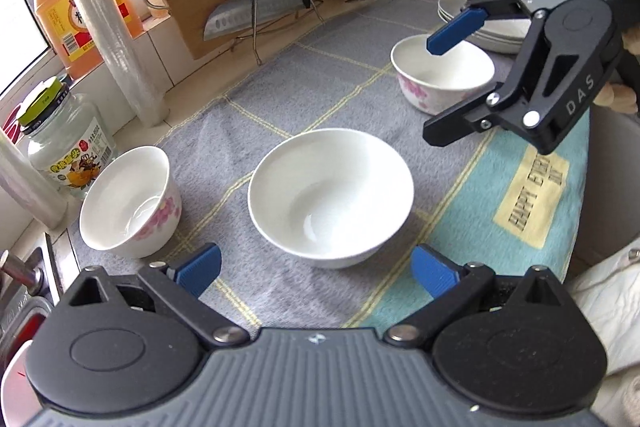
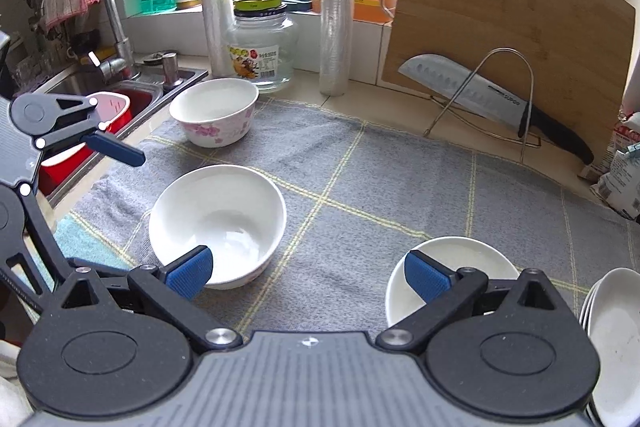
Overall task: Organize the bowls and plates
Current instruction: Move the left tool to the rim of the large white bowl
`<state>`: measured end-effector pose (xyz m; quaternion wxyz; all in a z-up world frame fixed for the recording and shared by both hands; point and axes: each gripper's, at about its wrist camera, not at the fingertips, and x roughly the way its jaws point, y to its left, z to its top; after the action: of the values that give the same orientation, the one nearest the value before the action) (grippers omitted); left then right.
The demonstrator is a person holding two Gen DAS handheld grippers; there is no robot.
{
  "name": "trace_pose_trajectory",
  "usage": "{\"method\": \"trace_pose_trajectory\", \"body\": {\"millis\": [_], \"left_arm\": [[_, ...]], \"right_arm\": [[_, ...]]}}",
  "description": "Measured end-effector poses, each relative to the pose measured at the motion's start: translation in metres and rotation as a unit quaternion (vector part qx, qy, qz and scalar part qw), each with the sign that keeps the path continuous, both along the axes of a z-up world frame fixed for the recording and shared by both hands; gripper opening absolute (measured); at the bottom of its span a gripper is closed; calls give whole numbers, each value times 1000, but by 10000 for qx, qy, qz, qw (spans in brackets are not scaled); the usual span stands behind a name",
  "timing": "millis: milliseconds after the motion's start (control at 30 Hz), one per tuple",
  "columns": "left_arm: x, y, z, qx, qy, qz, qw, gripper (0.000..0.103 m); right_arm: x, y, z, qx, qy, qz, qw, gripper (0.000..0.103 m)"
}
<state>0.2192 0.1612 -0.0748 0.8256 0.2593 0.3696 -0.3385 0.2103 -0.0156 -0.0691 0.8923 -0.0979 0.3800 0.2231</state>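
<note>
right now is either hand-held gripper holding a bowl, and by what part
Nothing is held. The left hand-held gripper is open just short of the plain white bowl; the right hand-held gripper is open, one finger over the floral bowl.

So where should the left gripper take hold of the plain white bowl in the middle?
Pinch the near rim of the plain white bowl from above, one finger inside: it sits upright and empty, wider than the open left gripper just before it.
</note>
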Motion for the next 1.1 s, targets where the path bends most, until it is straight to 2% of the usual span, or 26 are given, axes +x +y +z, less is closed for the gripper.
{"method": "trace_pose_trajectory", "body": {"millis": [200,400,533,733,867,1100], "left_arm": [[11,10,-8,191,30,-523,9984,101],[17,5,-18,429,59,-967,9944,101],[26,2,-24,500,160,-1066,9929,101],[36,-2,-23,490,235,-1331,9896,100],[39,-5,-25,569,238,-1665,9841,100],[43,-12,-32,837,157,-2334,9686,97]], "right_arm": [[-3,22,-6,-241,76,647,9976,103],[1,37,-19,-503,234,1276,9903,103],[8,43,-31,-722,316,1556,9847,103],[22,51,-41,-781,433,1868,9783,103],[31,54,-45,-818,456,2027,9747,103],[42,55,-50,-875,469,2336,9672,99]]}}
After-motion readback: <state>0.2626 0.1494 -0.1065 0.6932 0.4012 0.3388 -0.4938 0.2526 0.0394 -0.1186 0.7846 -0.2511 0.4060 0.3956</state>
